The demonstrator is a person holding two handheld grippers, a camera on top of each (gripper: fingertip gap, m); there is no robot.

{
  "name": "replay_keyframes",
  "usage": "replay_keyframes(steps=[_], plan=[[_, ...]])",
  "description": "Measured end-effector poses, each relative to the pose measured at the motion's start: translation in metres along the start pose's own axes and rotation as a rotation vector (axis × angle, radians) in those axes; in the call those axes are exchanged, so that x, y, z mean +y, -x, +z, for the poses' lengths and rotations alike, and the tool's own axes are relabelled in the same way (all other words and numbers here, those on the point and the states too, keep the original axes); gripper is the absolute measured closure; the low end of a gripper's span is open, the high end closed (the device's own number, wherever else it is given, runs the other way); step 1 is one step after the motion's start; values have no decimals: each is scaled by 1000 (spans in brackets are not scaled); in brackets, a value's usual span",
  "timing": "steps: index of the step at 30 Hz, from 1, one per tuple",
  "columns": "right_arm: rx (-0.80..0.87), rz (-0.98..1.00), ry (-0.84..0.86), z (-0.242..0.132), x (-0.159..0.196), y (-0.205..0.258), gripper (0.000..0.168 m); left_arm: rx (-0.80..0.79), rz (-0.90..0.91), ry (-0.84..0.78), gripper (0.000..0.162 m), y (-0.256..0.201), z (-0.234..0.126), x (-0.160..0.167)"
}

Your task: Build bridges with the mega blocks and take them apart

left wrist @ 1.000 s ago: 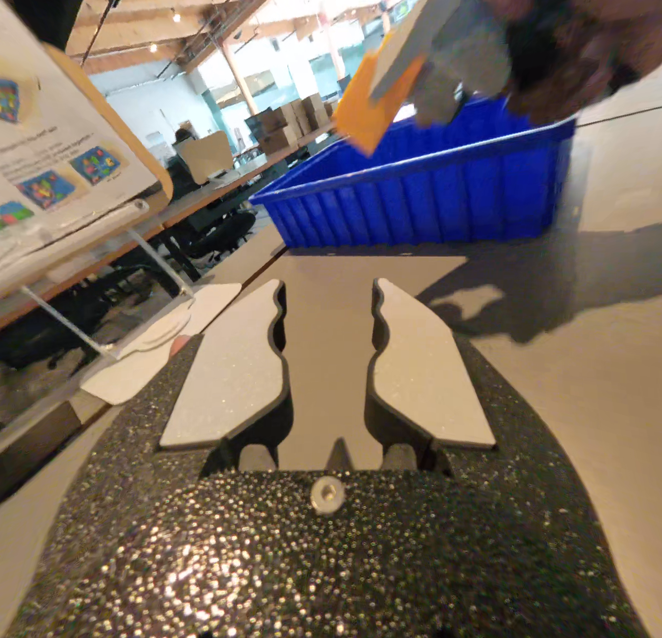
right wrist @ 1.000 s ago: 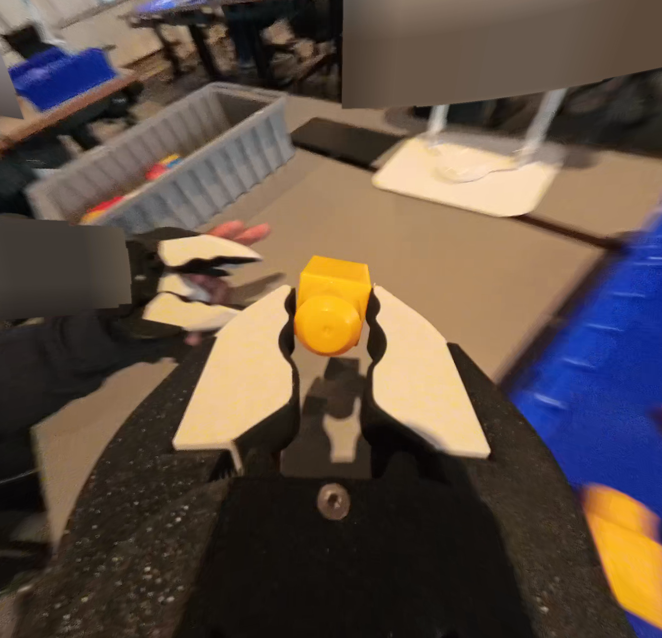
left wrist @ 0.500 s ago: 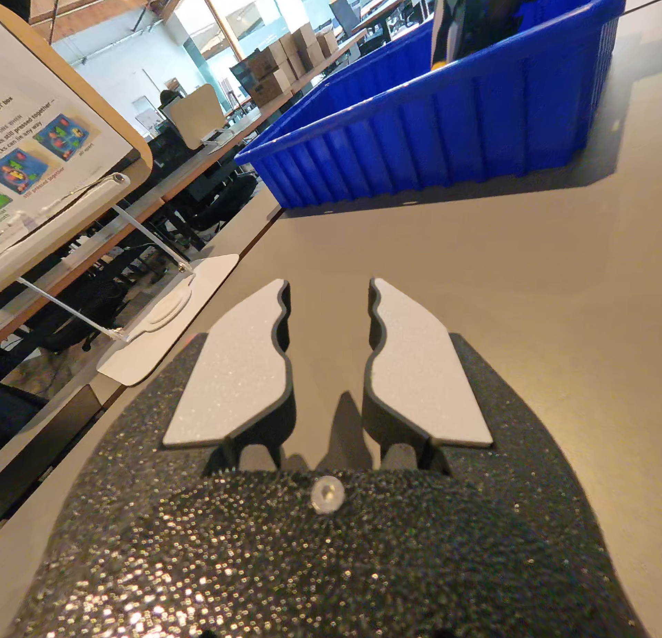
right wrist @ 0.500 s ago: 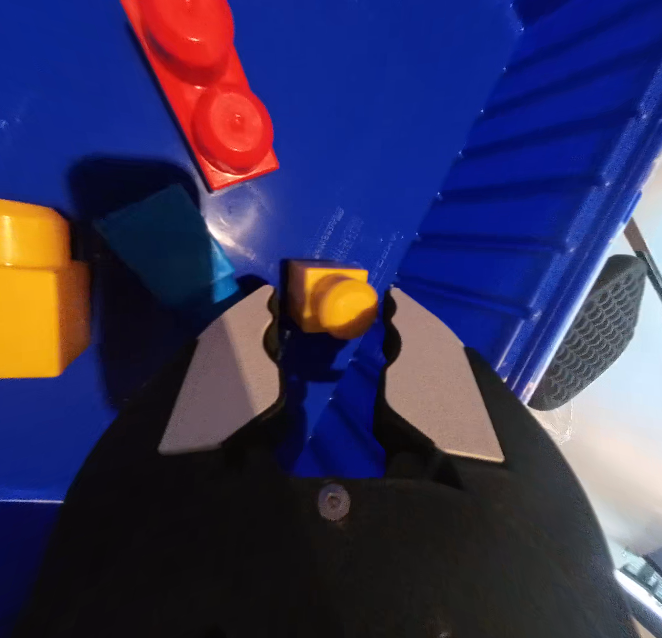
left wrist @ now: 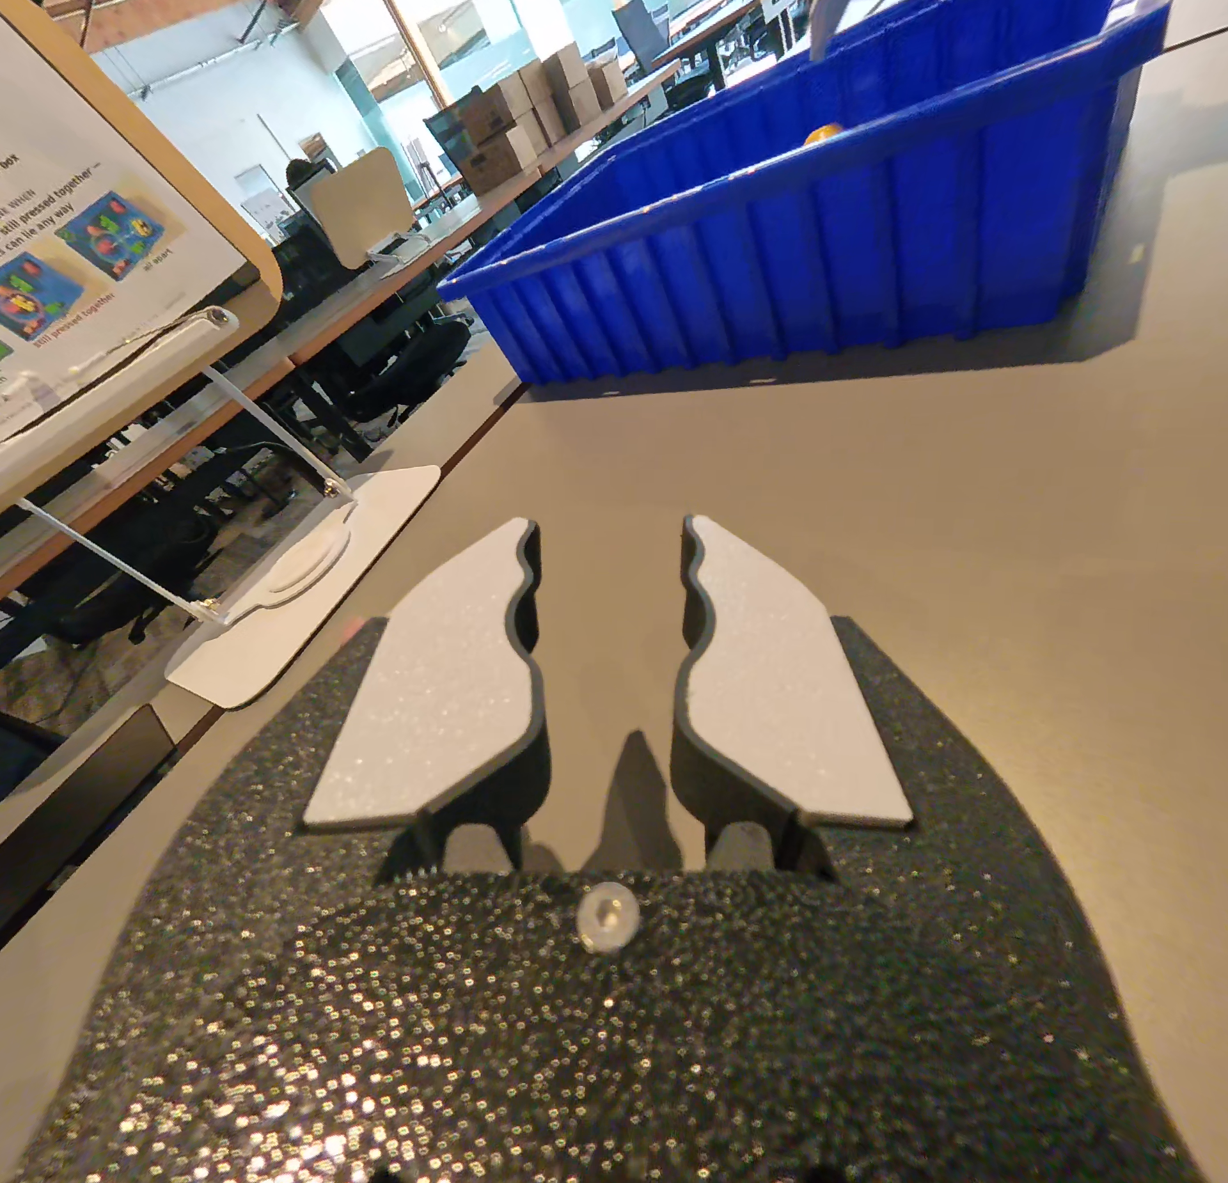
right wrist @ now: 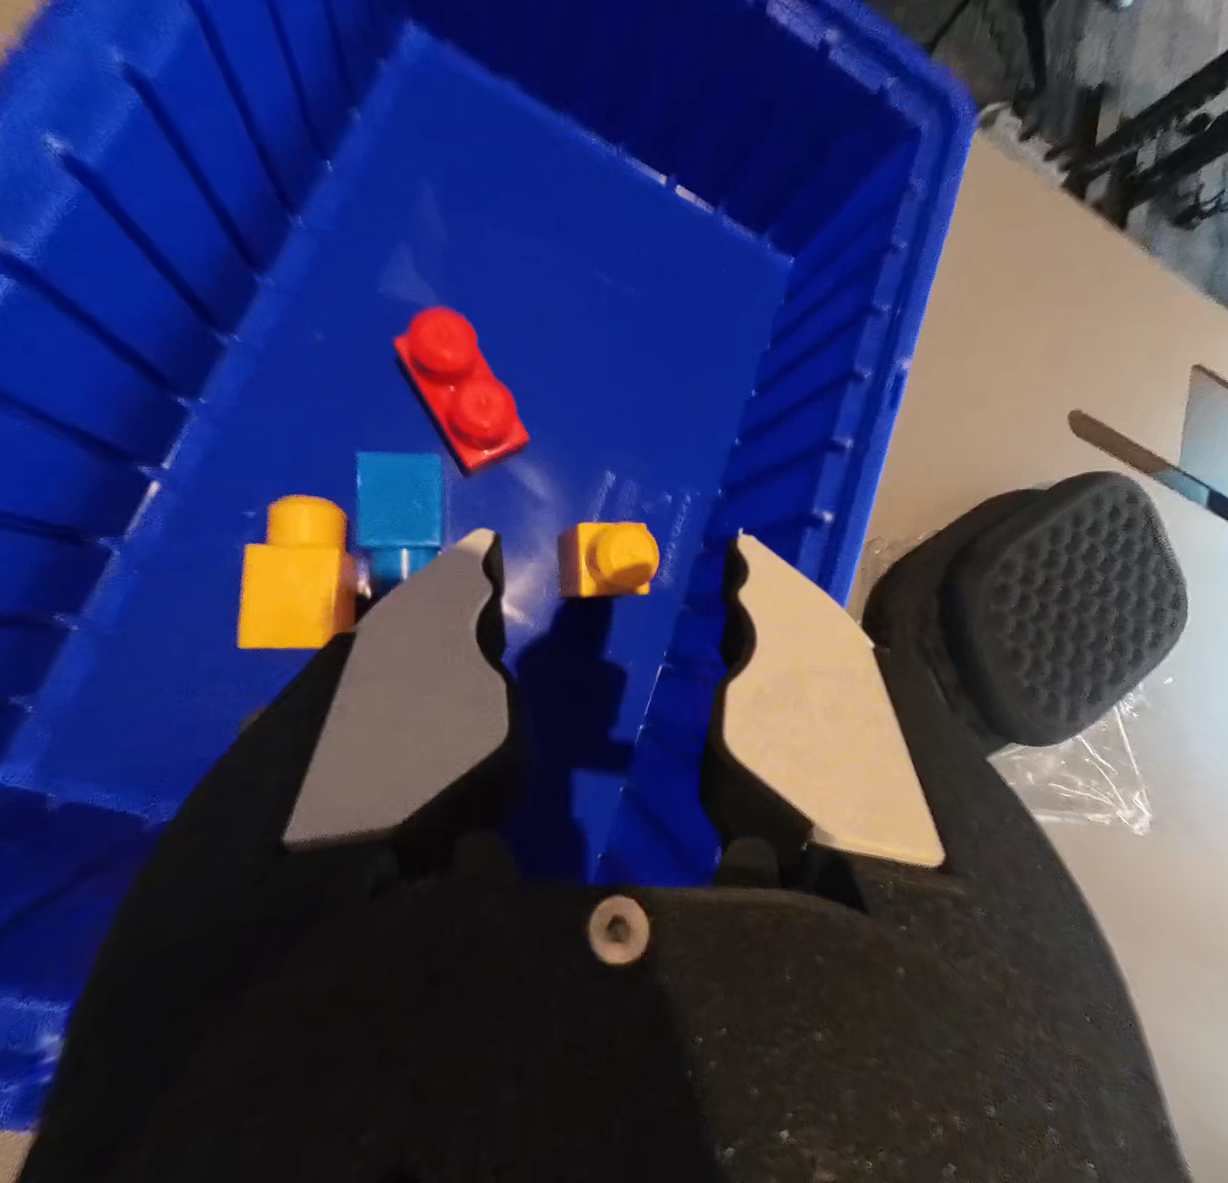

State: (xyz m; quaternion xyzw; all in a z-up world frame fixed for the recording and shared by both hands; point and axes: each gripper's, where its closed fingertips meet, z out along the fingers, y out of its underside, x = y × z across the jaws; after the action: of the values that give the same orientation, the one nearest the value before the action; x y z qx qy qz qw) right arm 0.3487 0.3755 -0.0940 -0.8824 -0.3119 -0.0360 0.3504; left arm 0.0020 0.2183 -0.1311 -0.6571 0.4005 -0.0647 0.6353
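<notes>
Right gripper [right wrist: 611, 553] spreads wide above the blue bin [right wrist: 864, 367], its small yellow block [right wrist: 608, 560] dropped on the bin floor beside the other blocks; teardown looks done. Left gripper [left wrist: 608, 546] idles spread and empty over the table [left wrist: 930, 487]

Inside one blue ribbed plastic bin [right wrist: 166, 234] lay four plastic blocks: two yellow single-stud blocks [right wrist: 296, 576] [right wrist: 608, 560], one red two-stud flat block [right wrist: 460, 388], and one blue block [right wrist: 399, 510].

Left tool [left wrist: 608, 540] empty, fingers apart, low over table [left wrist: 930, 520]; blue bin [left wrist: 830, 261] ahead — well apart.
</notes>
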Motion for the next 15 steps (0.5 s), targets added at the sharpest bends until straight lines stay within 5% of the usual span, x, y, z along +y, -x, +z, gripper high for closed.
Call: replay_keyframes(steps=[4,9,12,15], plan=[[-119,-104,-155,-2,-24,51,104,-21,20,-5,123,3,-3,-3],[-322,-392,-752,-118,-105,213,121,-64,-39,-11,122,20,-11,-8],[-627,-454,-826,-159,-100,326,121,-173,-176,57,121,51,-36,-11],[-814,-505,-763,-145,-73,402,119,-226,-372,162,109,74,-90,-13]])
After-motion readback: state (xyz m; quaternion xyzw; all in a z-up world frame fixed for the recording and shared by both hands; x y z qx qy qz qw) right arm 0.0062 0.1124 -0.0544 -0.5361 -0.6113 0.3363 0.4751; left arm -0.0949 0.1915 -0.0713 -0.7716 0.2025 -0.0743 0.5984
